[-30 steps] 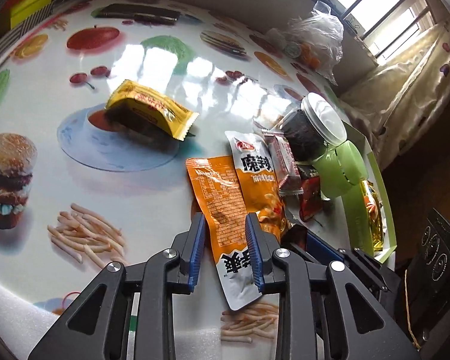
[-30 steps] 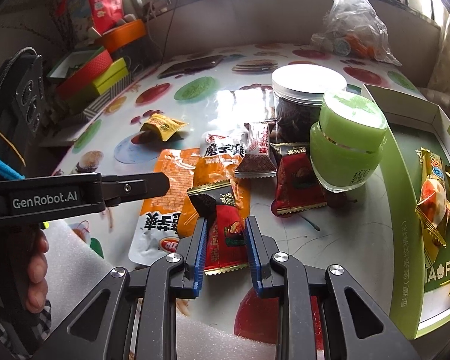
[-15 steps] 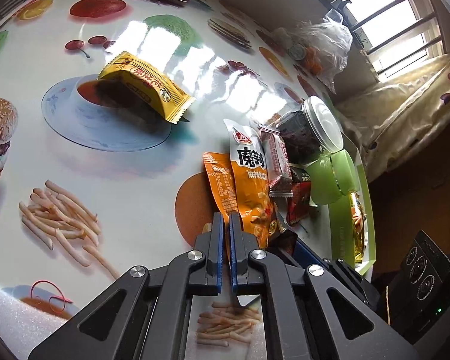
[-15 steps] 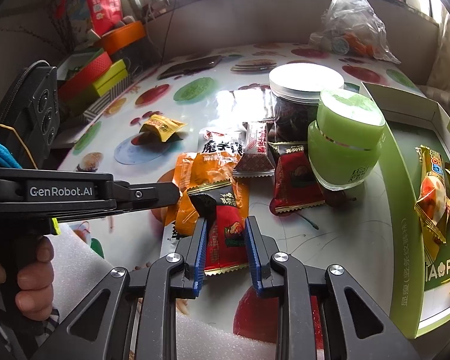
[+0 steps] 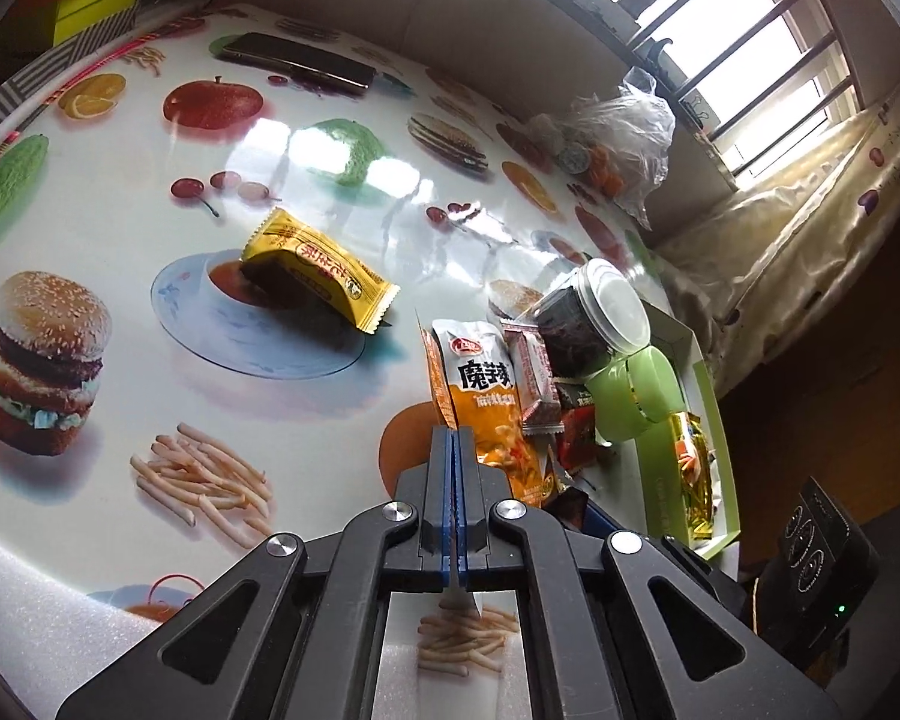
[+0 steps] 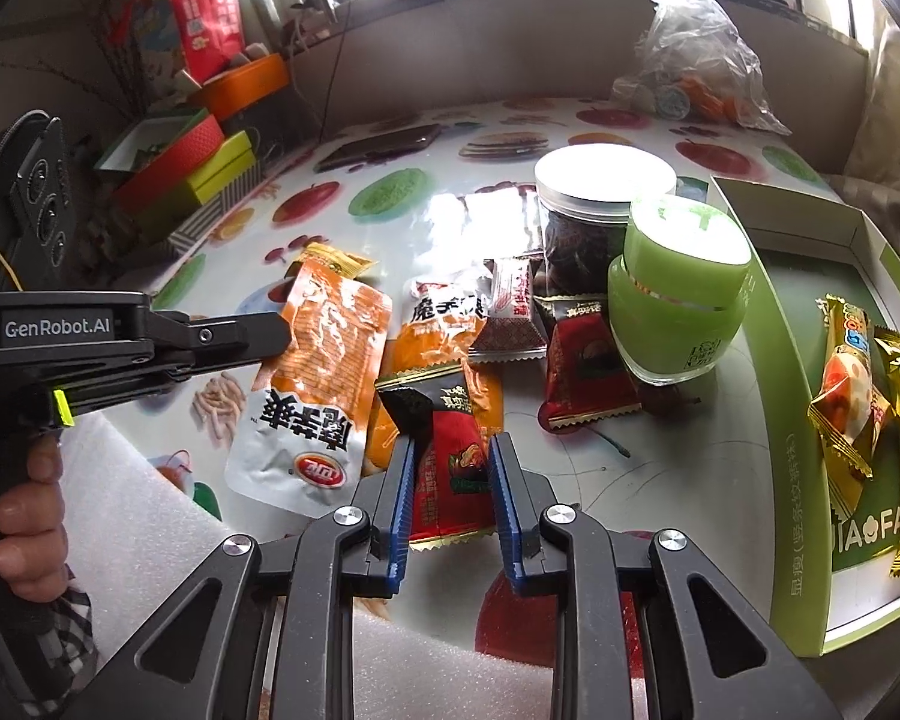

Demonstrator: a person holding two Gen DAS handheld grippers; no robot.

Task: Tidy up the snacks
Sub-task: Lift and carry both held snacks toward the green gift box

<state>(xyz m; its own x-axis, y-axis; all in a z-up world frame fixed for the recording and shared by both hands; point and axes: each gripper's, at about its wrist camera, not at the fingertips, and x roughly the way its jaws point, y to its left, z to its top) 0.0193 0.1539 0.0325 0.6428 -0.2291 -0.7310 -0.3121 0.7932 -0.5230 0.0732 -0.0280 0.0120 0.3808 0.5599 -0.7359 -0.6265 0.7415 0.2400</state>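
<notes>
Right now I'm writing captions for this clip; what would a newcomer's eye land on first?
Probably the orange-and-white snack pouch lifted off the table, pinched edge-on by the left gripper at the left. Next, the green jar beside the clear jar, mid-table among red and orange packets. The right gripper straddles a red-and-black packet, near the green box holding gold-wrapped sweets.

The worktop (image 5: 150,372) is glossy, smooth printed plastic sheeting that mirrors the window. The snack packets (image 6: 324,360) are shiny crinkled foil; the green jar (image 6: 678,300) looks like glossy plastic, the box (image 6: 804,420) matt cardboard
</notes>
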